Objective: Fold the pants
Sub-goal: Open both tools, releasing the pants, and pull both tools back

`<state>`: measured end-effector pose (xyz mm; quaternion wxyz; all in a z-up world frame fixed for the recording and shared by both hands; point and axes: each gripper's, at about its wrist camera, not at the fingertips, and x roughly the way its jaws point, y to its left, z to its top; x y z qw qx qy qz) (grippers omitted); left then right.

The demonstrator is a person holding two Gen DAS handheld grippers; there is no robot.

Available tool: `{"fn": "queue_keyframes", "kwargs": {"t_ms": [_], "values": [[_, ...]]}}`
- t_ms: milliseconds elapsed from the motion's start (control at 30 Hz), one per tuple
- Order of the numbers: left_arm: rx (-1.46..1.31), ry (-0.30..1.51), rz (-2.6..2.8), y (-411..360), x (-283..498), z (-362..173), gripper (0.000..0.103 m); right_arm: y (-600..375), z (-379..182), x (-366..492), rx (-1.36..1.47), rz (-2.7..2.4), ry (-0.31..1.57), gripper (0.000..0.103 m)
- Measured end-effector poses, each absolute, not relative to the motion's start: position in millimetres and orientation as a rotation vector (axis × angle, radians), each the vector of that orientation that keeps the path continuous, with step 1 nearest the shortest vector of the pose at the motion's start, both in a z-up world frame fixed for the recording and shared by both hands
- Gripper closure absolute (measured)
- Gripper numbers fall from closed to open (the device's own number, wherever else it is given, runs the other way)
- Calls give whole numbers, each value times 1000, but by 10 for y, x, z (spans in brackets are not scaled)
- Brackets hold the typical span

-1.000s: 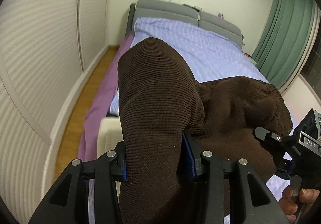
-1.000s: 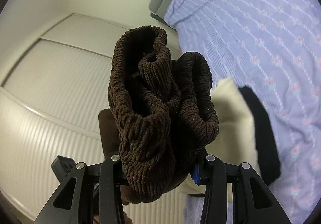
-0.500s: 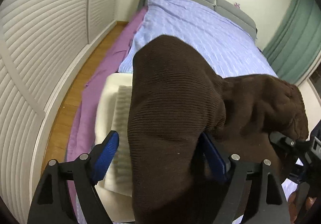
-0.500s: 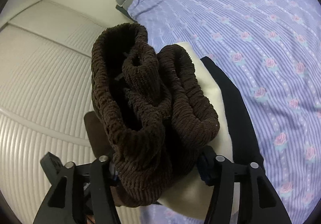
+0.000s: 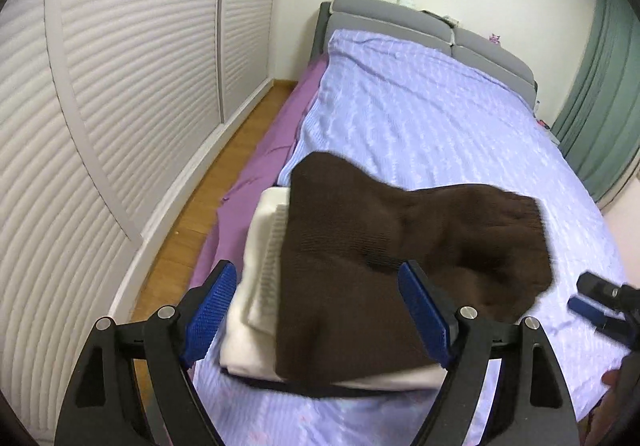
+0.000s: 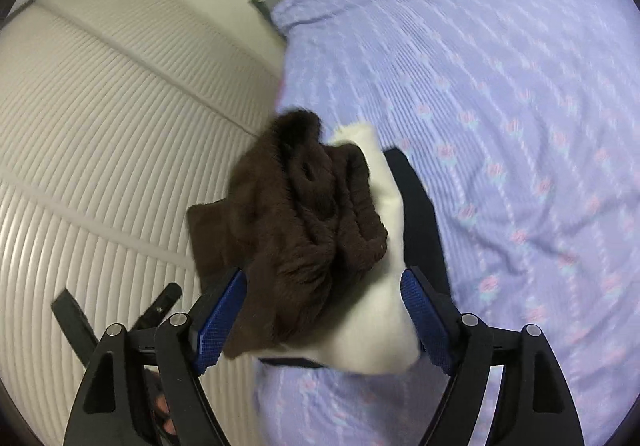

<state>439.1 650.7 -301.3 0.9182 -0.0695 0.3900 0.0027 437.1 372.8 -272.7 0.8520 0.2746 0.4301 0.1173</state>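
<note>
While the brown pants (image 5: 384,270) lay bunched on a cream folded garment (image 5: 256,286) near the foot of the bed (image 5: 420,118), the left gripper (image 5: 320,310) stood with its jaws released and wide, its blue pads clear of the cloth. The right gripper (image 6: 324,310) had jaws that were opening, the pants in the gap between them but not pressed. A black garment (image 6: 420,214) lay under the cream one.

bed (image 5: 420,118): lilac flowered sheet | headboard (image 5: 400,16): grey | curtain (image 5: 600,86): green | wardrobe doors (image 5: 120,86): white, slatted
</note>
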Motion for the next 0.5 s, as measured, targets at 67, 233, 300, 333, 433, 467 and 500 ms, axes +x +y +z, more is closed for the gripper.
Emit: {"fn": "queue_keyframes", "kwargs": {"t_ms": [67,233,300,333,433,467,500], "values": [[-107,790,14,6276,4209,-2784,20,3642,-2479,4287,493,266,876,23],[-78,756,-9,5549,3811,-2240,19,3235,-1784,3960,285,304,764,23],[-73,739,-17,5121,3611,-1987,19,2992,-1509,3770,211,312,722,23],[-69,734,-15,4984,3544,-1913,19,2882,-1400,3681,182,315,709,23],[-62,705,-1,4328,3208,-1604,19,2444,-1074,3344,97,318,680,23],[-60,702,5,4160,3120,-1534,18,2284,-986,3232,82,323,672,23],[-51,701,16,3967,3021,-1463,18,2102,-898,3109,69,328,661,23]]}}
